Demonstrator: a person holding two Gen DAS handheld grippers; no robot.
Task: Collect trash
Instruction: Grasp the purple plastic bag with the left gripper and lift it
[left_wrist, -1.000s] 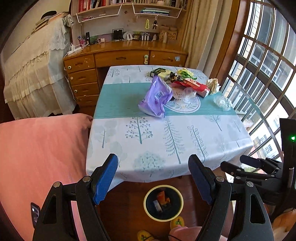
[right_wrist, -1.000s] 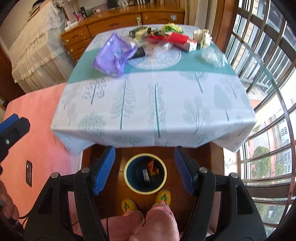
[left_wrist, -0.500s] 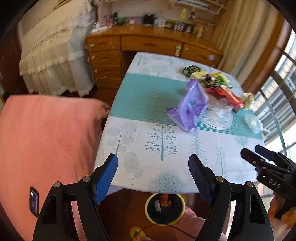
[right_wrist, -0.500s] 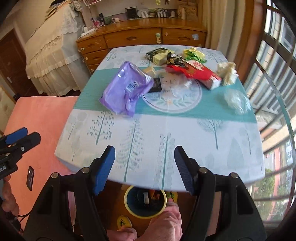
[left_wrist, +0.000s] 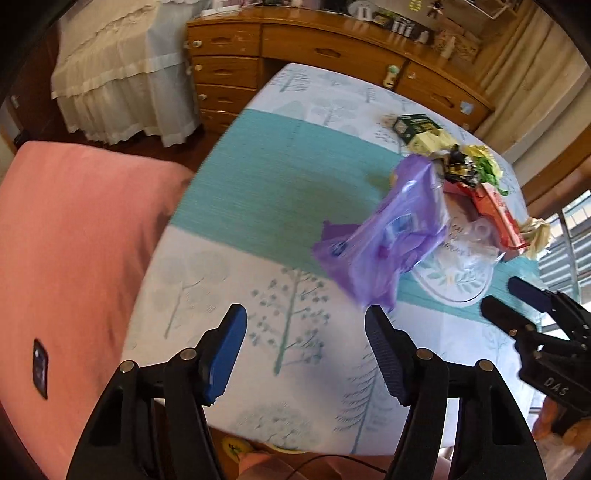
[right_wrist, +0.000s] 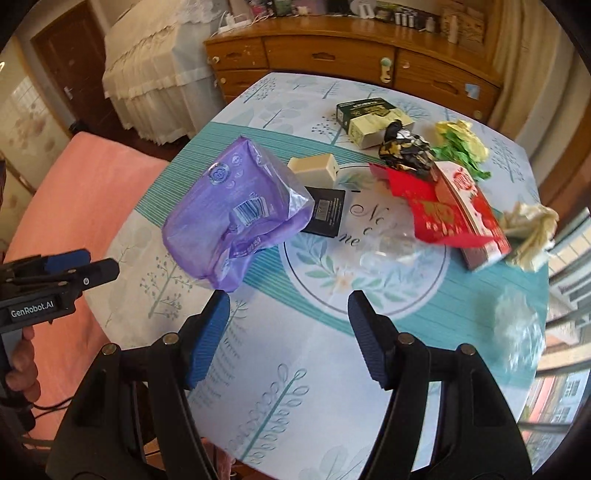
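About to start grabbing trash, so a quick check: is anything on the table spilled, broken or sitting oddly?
Nothing looks spilled or broken. The litter sits loosely heaped on the far half of the table: a crumpled purple bag overlaps a black packet, and a red wrapper lies on a red-and-white carton.

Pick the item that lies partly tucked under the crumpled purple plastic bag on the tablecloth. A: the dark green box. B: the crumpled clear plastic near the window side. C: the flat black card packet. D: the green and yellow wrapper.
C: in the right wrist view the flat black card packet has its left edge hidden beneath the crumpled purple plastic bag, while the other items lie apart from that bag.
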